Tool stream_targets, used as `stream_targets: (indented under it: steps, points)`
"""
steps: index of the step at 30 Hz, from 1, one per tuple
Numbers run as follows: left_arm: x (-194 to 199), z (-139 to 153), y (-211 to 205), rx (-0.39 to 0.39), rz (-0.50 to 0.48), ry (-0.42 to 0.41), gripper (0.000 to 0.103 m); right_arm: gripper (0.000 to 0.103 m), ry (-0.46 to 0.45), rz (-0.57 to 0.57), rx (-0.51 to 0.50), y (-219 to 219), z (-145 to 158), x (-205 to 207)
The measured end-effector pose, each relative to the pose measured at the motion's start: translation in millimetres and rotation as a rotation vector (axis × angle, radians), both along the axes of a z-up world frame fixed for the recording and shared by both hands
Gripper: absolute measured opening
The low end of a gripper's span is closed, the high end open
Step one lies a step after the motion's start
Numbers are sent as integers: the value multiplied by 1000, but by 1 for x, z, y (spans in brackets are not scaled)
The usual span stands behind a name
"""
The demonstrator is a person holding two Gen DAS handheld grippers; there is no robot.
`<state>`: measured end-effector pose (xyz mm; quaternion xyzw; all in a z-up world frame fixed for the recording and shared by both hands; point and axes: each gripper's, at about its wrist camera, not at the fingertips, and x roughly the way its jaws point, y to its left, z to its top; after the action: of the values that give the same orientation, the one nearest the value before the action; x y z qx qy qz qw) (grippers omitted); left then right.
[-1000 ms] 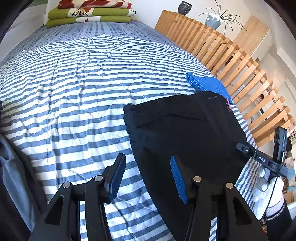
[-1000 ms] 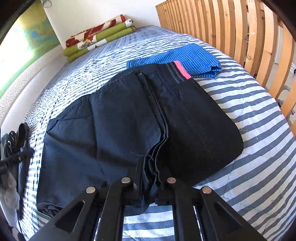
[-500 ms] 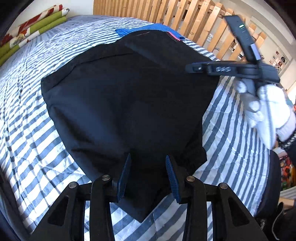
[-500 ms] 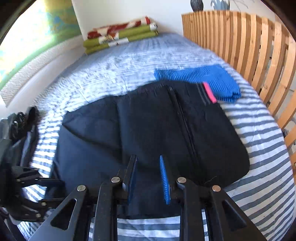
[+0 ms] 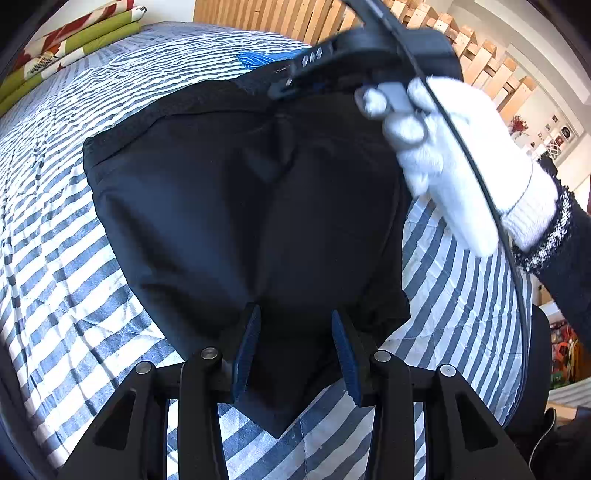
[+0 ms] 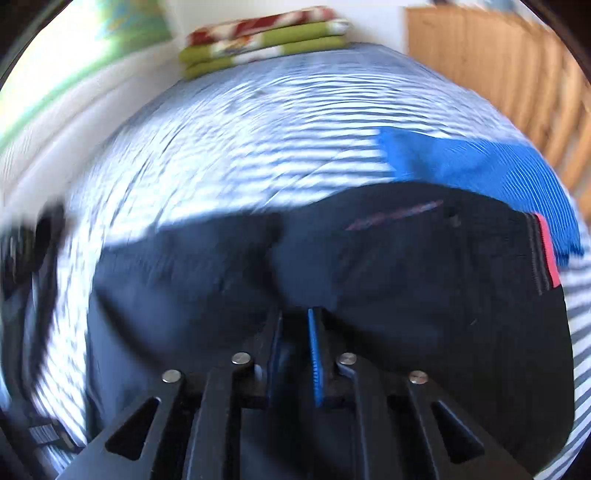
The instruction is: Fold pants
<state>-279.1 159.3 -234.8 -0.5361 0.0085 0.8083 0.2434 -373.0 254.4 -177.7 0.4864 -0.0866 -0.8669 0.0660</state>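
Note:
Dark navy pants lie folded on the striped bed cover. My left gripper stands over their near edge, open, with cloth between its blue pads, which do not press on it. A white-gloved hand carries the right gripper's body across the top of the left wrist view, above the pants. The right wrist view is blurred. In it my right gripper is low over the pants. Its jaws are closing to a narrow gap, with dark cloth bunched between them.
A folded blue cloth lies against the pants' far side, near their pink tab. Folded green and red quilts sit at the head of the bed. A wooden slatted rail borders the bed's far side.
My left gripper moved from the bare cover onto the pants' near edge and narrowed. My right gripper let go of the fold, swung across over the pants, and narrowed again on cloth.

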Motion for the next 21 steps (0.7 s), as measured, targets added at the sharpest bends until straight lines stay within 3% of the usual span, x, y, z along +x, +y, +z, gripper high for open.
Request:
stream_targets:
  steps: [3, 5, 7, 11, 13, 15, 17, 19, 21]
  points:
    - [0, 9, -14, 76, 19, -35, 43, 16, 23, -81, -33, 16, 19, 4]
    - [-9, 21, -32, 157, 85, -23, 44, 25, 44, -13, -73, 15, 31, 25]
    - [-27, 31, -48, 158, 157, 16, 44, 38, 47, 40, -117, 12, 33, 49]
    - [-78, 32, -69, 142, 233, 36, 44, 40, 3, 8, -22, 19, 10, 89]
    - [-109, 15, -84, 100, 314, -17, 40, 40, 19, -5, 60, 20, 1, 105]
    - [-125, 6, -106, 173, 391, -73, 36, 39, 28, -26, 143, 18, 4, 116]
    - [-128, 11, -122, 205, 458, -63, 36, 39, 56, -45, 175, 13, 17, 129]
    - [-130, 19, -133, 148, 508, -23, 57, 39, 98, 7, 136, -3, 29, 146]
    - [-133, 22, -143, 178, 524, -22, 60, 39, 125, 100, 111, -36, 36, 161]
